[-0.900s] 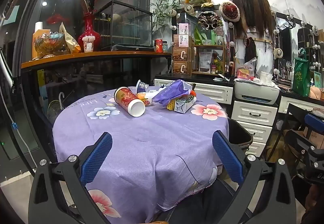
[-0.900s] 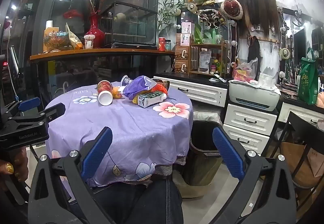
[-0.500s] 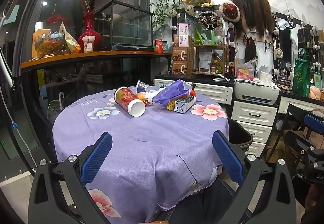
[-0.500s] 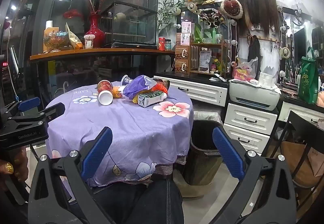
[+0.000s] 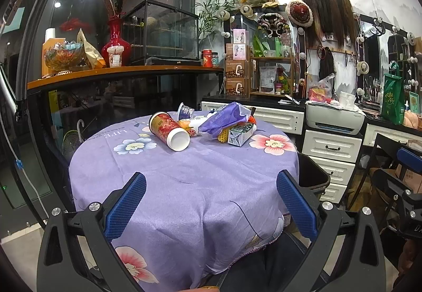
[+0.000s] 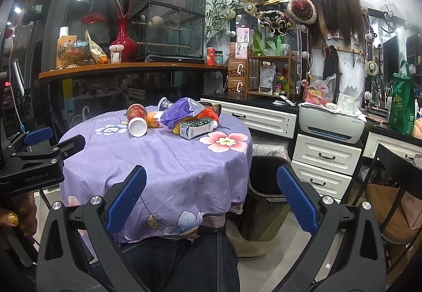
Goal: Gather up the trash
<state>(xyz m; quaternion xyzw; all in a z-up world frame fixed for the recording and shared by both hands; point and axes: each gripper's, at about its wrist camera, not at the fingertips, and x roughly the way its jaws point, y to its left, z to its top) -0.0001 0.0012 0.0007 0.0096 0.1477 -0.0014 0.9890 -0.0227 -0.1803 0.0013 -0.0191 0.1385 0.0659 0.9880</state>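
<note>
Trash lies in a heap at the far side of a round table with a purple flowered cloth. A red paper cup lies on its side, mouth toward me. Beside it are an orange-printed bottle, a purple plastic bag, a small green-and-white carton and a toppled yogurt cup. My left gripper hovers open over the near table edge, nothing between its blue pads. My right gripper is open too, farther back, to the right.
A dark waste bin stands on the floor right of the table. White drawers with a printer line the right wall. A black chair is at the right. A person's legs in jeans sit below.
</note>
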